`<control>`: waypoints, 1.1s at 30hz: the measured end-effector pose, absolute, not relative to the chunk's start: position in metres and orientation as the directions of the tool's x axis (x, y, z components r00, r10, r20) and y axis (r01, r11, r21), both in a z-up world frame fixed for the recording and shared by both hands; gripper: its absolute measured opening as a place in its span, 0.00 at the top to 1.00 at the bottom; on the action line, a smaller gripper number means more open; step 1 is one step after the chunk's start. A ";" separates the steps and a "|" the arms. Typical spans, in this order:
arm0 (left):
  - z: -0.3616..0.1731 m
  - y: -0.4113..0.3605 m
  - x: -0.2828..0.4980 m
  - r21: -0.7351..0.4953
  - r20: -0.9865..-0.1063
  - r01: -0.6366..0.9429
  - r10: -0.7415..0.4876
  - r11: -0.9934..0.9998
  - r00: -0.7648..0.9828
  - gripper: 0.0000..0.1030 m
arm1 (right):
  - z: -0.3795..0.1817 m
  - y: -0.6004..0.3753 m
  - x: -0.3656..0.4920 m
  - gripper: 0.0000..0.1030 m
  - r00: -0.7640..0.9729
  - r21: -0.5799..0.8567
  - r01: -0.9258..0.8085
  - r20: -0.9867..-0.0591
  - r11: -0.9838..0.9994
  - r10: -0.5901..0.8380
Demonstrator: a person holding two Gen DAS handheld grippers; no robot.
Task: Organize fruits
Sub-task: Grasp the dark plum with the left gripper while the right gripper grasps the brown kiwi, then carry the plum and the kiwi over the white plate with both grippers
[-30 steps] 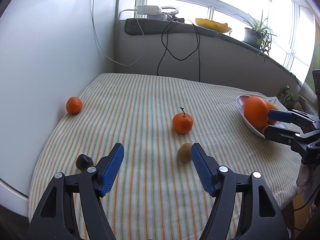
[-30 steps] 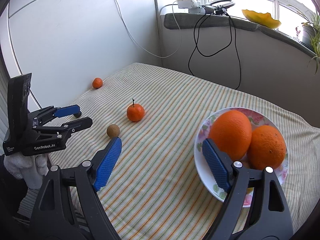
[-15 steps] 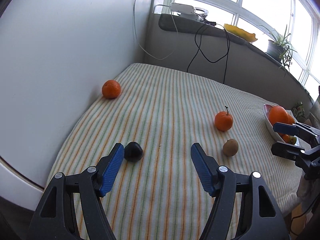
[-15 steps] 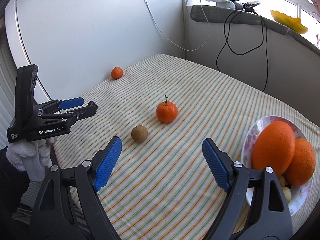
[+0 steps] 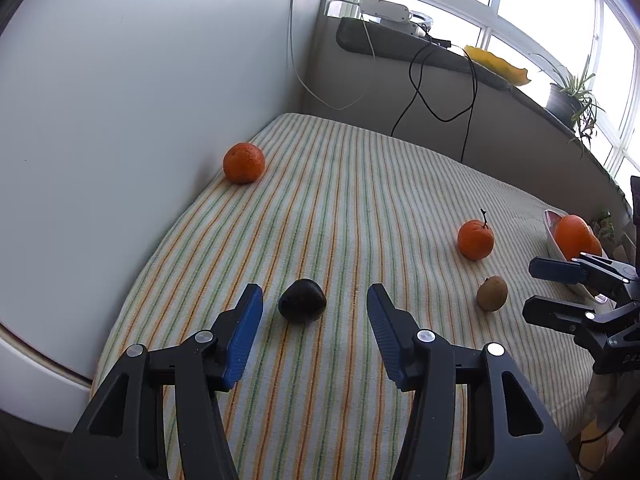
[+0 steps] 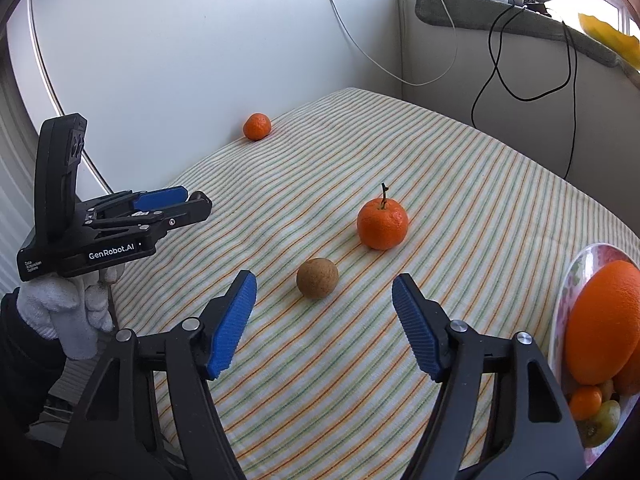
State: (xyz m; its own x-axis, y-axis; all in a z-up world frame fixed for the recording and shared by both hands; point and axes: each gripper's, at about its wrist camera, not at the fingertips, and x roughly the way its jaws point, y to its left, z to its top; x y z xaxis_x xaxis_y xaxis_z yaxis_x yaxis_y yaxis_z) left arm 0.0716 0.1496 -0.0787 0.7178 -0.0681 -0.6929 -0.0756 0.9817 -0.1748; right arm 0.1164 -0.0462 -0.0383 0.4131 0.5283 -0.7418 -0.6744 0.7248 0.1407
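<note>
My left gripper point(image 5: 314, 306) is open, and a dark plum-like fruit point(image 5: 302, 301) lies on the cloth between its fingertips, untouched. My right gripper point(image 6: 324, 296) is open, and a brown kiwi point(image 6: 317, 278) lies just ahead between its blue pads; the kiwi also shows in the left wrist view point(image 5: 491, 293). A stemmed tangerine point(image 6: 382, 223) sits behind the kiwi. Another tangerine point(image 5: 243, 162) rests by the wall. A floral plate point(image 6: 576, 276) at the right holds large oranges point(image 6: 600, 328) and smaller fruit.
The table wears a striped cloth point(image 5: 360, 200) and meets a white wall on the left. Cables hang down the back wall point(image 6: 520, 80). The sill holds a power strip point(image 5: 384, 8), a yellow dish point(image 5: 496, 65) and a plant point(image 5: 568, 92).
My left gripper has swung left and now frames the dark fruit. My right gripper has swung left away from the plate and now frames the kiwi.
</note>
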 end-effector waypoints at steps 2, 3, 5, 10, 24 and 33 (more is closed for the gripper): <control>-0.080 0.151 0.072 -0.175 -0.695 -0.076 -0.068 0.982 0.716 0.49 | -0.042 -0.042 0.119 0.39 0.400 0.144 -0.679 -0.750 0.720 0.527; -0.081 0.151 0.073 -0.175 -0.696 -0.077 -0.068 0.982 0.715 0.49 | -0.044 -0.040 0.119 0.40 0.398 0.142 -0.679 -0.754 0.720 0.524; -0.082 0.152 0.073 -0.176 -0.698 -0.076 -0.070 0.981 0.713 0.51 | -0.047 -0.038 0.122 0.41 0.395 0.139 -0.677 -0.760 0.723 0.516; -0.084 0.151 0.075 -0.178 -0.701 -0.071 -0.076 0.981 0.709 0.54 | -0.055 -0.035 0.129 0.55 0.373 0.156 -0.672 -0.773 0.724 0.513; -0.087 0.152 0.080 -0.170 -0.708 -0.067 -0.074 0.983 0.703 0.65 | -0.063 -0.027 0.134 0.69 0.351 0.165 -0.680 -0.782 0.714 0.515; -0.088 0.152 0.079 -0.169 -0.701 -0.069 -0.071 0.983 0.709 0.76 | -0.062 -0.026 0.133 0.73 0.355 0.159 -0.683 -0.780 0.713 0.514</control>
